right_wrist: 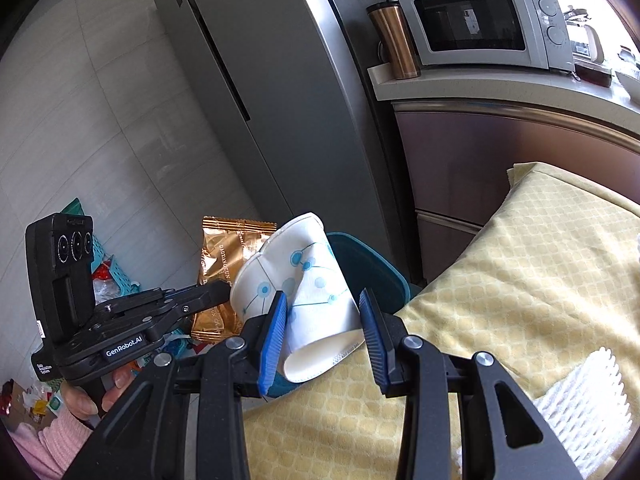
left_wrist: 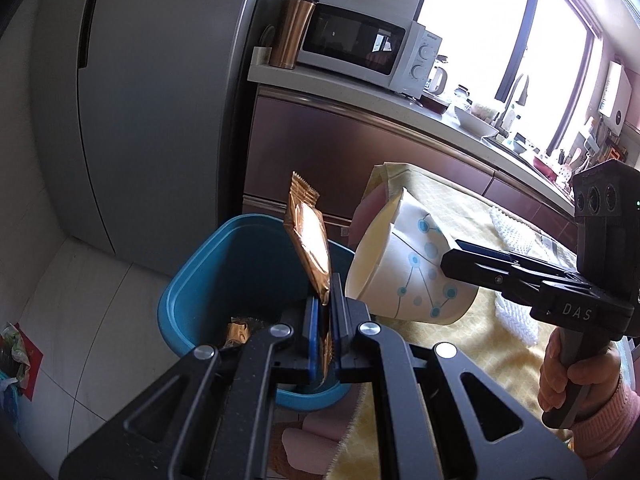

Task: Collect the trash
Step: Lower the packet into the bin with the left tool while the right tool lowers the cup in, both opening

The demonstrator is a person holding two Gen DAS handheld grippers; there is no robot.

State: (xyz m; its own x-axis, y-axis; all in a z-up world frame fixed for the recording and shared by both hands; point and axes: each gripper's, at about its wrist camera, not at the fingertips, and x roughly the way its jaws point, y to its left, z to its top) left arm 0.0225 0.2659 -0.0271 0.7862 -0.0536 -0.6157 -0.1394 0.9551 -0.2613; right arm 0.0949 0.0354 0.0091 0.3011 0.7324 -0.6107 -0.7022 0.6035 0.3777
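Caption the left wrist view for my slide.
Left gripper holds a gold wrapper over the blue bin; right gripper brings a paper cup.

A grey fridge (right_wrist: 280,80) stands against the tiled wall. Beside it, on the surface (left_wrist: 360,88), a white microwave (right_wrist: 480,20) sits just right of a copper tumbler (right_wrist: 394,40). A yellow cloth (right_wrist: 540,260) carries white foam netting (right_wrist: 580,392).

The left gripper (left_wrist: 325,312) is clamping its fingers nearly together. The right gripper (right_wrist: 324,312) is keeping its fingers spread; hands are gripping both handles.
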